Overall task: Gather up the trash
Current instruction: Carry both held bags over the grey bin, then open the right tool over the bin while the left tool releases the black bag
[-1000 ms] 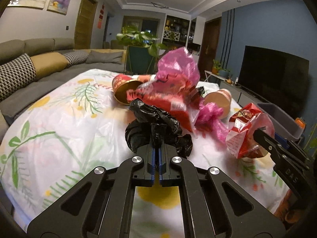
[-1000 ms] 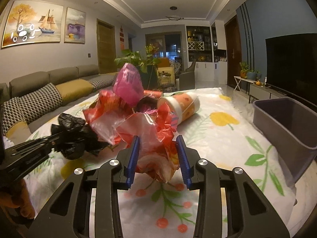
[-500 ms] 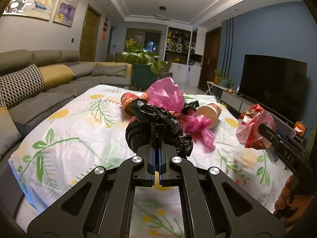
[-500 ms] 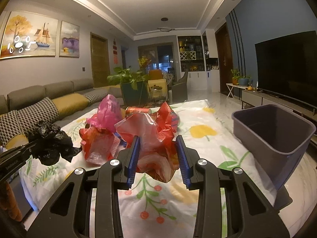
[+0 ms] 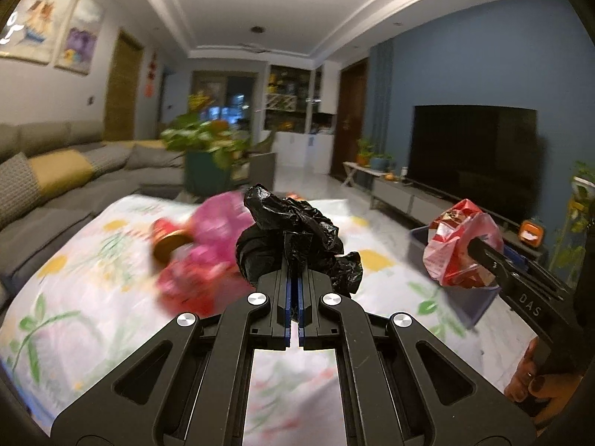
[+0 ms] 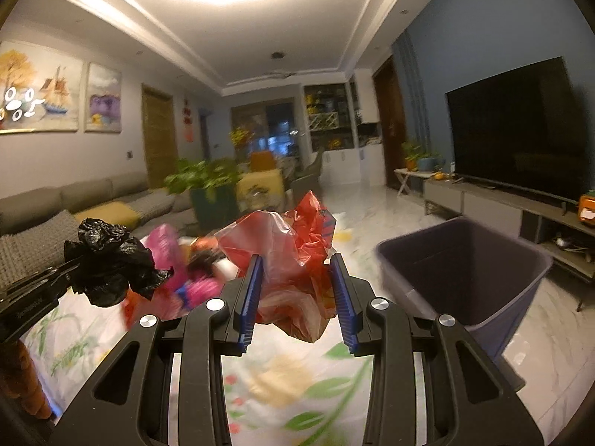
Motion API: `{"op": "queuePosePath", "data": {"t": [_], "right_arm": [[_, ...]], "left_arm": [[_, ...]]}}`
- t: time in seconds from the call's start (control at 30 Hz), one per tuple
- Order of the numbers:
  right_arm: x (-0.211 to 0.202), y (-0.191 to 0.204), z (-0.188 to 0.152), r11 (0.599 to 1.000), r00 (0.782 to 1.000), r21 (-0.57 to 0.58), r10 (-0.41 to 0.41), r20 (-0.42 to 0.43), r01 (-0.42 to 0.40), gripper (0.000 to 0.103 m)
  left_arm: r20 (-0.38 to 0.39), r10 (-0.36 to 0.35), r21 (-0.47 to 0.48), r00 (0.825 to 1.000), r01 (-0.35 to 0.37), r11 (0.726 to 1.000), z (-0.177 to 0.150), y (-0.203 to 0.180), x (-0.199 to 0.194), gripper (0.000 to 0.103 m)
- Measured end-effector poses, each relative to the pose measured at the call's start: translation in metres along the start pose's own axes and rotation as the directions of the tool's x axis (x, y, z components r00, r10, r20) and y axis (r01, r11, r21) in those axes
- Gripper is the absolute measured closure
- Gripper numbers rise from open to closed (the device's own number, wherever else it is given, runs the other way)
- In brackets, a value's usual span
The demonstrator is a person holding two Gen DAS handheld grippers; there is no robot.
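Note:
My left gripper (image 5: pixel 295 282) is shut on a crumpled black plastic bag (image 5: pixel 290 232), held up above the table; the same black bag (image 6: pixel 111 264) shows at the left of the right wrist view. My right gripper (image 6: pixel 295 278) is shut on a red plastic bag (image 6: pixel 293 256), also seen as the red bag (image 5: pixel 459 245) at the right of the left wrist view. A grey-purple bin (image 6: pixel 465 271) stands to the right of the table. A pink bag (image 5: pixel 219 223), a red wrapper and a round cup (image 5: pixel 167 245) lie blurred on the flowered tablecloth (image 5: pixel 74 290).
A grey sofa (image 5: pixel 55 178) runs along the left. A potted plant (image 5: pixel 208 152) stands beyond the table. A dark television (image 5: pixel 472 160) on a low cabinet fills the right wall. A hand (image 5: pixel 539 386) holds the right gripper's handle.
Both grippers have risen and drawn back from the table with their bags. The views have swung right, so the bin now sits closer beside the red bag.

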State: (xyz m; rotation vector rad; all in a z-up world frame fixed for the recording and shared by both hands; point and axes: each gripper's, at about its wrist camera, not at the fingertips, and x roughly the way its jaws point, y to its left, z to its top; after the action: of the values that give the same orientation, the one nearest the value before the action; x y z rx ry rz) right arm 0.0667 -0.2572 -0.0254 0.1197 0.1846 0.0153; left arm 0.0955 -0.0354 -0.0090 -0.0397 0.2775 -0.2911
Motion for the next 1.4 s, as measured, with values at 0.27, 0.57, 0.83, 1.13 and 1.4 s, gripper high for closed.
{"op": "queuePosePath", "data": {"t": [0.27, 0.57, 0.83, 1.13, 1.4], "right_arm": [[-0.007, -0.066, 0.026, 0.981, 0.978, 0.047, -0.190, 0.080, 0.187, 0.066], [0.008, -0.117, 0.033, 0.948, 0.946, 0.074, -0.314, 0.075, 0.309, 0.066], [0.020, -0.128, 0.033, 0.940, 0.941, 0.098, -0.334, 0.060, 0.327, 0.066], [0.023, -0.127, 0.042, 0.939, 0.939, 0.094, -0.338, 0.066, 0.331, 0.066], [0.026, -0.122, 0.044, 0.938, 0.938, 0.090, -0.340, 0.070, 0.334, 0.065]], "left_arm": [[0.015, -0.163, 0.051, 0.987, 0.162, 0.986, 0.031, -0.076, 0.051, 0.102], [-0.004, -0.273, 0.092, 0.962, 0.272, 0.958, 0.034, -0.149, 0.113, 0.102], [-0.044, -0.308, 0.083, 0.950, 0.311, 0.947, 0.027, -0.173, 0.163, 0.102], [-0.069, -0.332, 0.077, 0.941, 0.337, 0.938, 0.025, -0.194, 0.180, 0.102], [-0.081, -0.347, 0.077, 0.934, 0.353, 0.932, 0.023, -0.196, 0.190, 0.102]]}}
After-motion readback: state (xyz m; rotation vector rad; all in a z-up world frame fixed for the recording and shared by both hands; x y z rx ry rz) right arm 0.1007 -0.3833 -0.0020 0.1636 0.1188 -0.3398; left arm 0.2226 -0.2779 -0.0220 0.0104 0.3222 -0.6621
